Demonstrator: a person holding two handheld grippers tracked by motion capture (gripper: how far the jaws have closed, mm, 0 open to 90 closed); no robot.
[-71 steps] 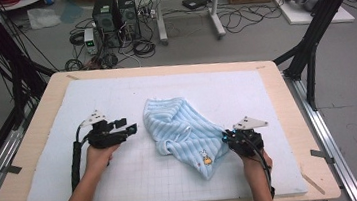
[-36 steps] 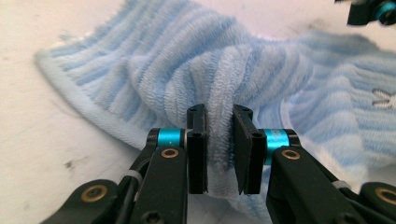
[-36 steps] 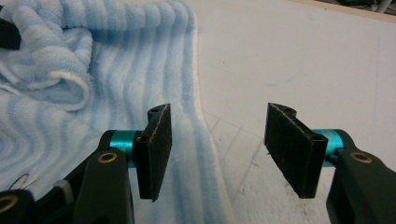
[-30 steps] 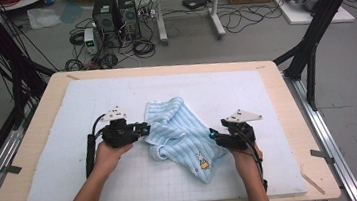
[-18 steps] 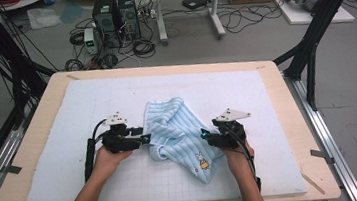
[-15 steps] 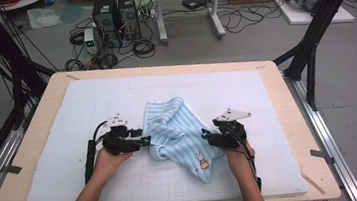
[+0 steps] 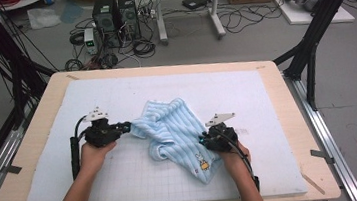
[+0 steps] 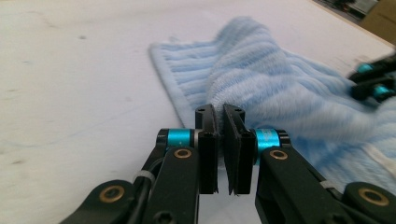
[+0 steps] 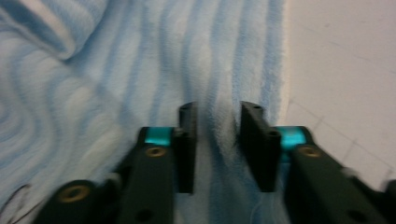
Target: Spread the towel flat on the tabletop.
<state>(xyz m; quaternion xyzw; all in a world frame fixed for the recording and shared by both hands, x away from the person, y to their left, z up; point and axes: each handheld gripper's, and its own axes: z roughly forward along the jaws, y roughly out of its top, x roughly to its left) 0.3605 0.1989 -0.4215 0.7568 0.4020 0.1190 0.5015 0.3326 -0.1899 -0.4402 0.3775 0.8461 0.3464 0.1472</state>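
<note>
A light blue striped towel (image 7: pixel 174 131) lies crumpled in the middle of the white mat (image 7: pixel 245 88), with a small cartoon patch near its front corner. My left gripper (image 7: pixel 130 127) is at the towel's left corner. Its jaws have just been closing and now stand almost together on the towel's edge (image 8: pixel 187 79), as the left gripper view (image 8: pixel 219 112) shows. My right gripper (image 7: pixel 203 140) sits on the towel's right side. Its jaws have also just been closing and hold a ridge of towel (image 9: pixel 116 70) between them (image 9: pixel 217 116).
The mat covers a wooden table (image 7: pixel 163 68) whose edges frame it. Bare mat lies all around the towel. Beyond the table, the floor holds computer cases (image 7: pixel 114 11), cables and black frame legs. My right gripper (image 8: pixel 373 81) shows blurred across the towel in the left gripper view.
Both hands came in from the sides onto the towel and the jaws closed. The left gripper has since shifted left, drawing the towel's left corner out with it.
</note>
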